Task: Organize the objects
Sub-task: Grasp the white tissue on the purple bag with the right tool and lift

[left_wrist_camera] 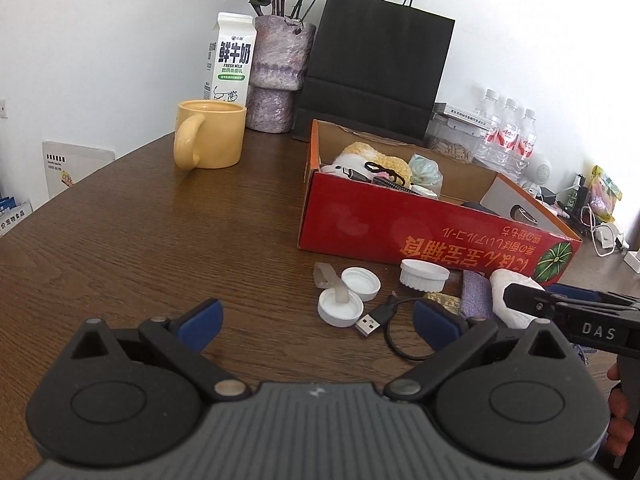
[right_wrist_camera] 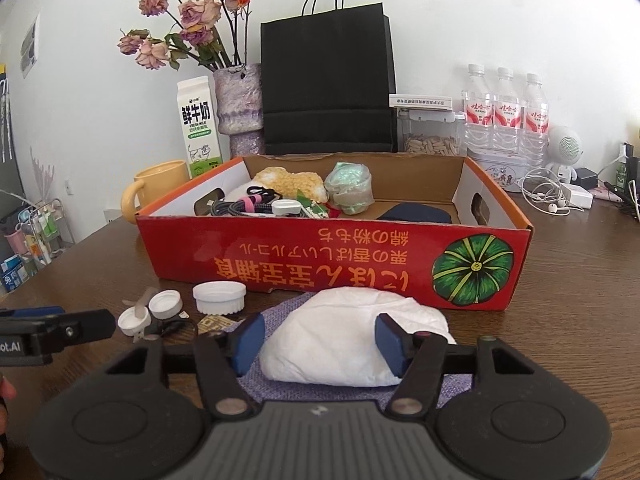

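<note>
- The red box [right_wrist_camera: 336, 256] stands straight ahead of my right claw [right_wrist_camera: 318, 344], its near wall just past the bundle.
- A white bundle [right_wrist_camera: 352, 340] on purple cloth [right_wrist_camera: 256, 380] sits between my right fingers, seemingly touching both pads.
- My left claw [left_wrist_camera: 316, 322] hangs released; the white caps [left_wrist_camera: 352, 292] lie just ahead.

Both wrist views low, near, facing red box [left_wrist_camera: 420, 236].

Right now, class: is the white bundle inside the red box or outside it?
Outside: the white bundle lies on purple cloth before the red box.
</note>
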{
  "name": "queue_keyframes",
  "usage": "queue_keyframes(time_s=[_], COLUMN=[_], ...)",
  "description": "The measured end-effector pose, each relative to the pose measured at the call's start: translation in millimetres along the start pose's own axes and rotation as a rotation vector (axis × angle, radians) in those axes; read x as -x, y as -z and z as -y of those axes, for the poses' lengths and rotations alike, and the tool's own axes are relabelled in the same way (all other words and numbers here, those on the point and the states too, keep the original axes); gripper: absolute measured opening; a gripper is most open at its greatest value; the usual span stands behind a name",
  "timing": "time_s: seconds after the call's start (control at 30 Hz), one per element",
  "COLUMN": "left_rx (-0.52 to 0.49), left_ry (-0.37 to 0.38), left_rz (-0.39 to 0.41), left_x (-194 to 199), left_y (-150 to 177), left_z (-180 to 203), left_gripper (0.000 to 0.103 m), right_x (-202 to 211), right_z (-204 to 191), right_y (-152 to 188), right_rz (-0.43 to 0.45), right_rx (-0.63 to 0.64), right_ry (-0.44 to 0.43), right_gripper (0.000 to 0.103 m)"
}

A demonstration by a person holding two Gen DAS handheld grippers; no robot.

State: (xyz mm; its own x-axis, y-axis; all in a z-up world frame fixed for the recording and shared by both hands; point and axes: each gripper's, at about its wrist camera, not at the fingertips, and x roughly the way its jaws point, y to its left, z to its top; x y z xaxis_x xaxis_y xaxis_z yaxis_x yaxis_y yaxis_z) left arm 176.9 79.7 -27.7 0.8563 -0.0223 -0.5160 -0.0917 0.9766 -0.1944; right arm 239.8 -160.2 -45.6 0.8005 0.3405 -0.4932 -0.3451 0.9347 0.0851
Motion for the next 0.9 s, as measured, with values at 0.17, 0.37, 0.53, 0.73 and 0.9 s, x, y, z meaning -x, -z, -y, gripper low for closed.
queue_keyframes(time_s=[0.17, 0.37, 0.53, 0.73, 0.9], left_rx=[-0.001, 0.002, 0.001, 0.002, 0.003], left_ry=[0.005, 0.012, 0.012, 0.004, -0.006], left_rz=[-0.01, -0.018, -0.021, -0.025, -0.035], left_x=[-1, -3, -3, -4, -5], left_y=[0, 1, 1, 1, 1], left_z=[1, 0, 0, 1, 1], left_gripper=[0.103, 0.103, 0.103, 0.103, 0.103], right_x=[2, -28, -39, -30, -20], right_z=[13, 28, 15, 16, 14], right_y=[-5, -14, -6, -5, -5], right_rz=[0.014, -0.141, -0.153, -0.124, -0.07], right_rx=[-0.027, -0.097, -0.014, -0.021, -0.007], right_ry=[0.056, -0.026, 0.01, 0.007, 0.021], right_gripper=[0.103, 0.103, 0.103, 0.087, 0.069])
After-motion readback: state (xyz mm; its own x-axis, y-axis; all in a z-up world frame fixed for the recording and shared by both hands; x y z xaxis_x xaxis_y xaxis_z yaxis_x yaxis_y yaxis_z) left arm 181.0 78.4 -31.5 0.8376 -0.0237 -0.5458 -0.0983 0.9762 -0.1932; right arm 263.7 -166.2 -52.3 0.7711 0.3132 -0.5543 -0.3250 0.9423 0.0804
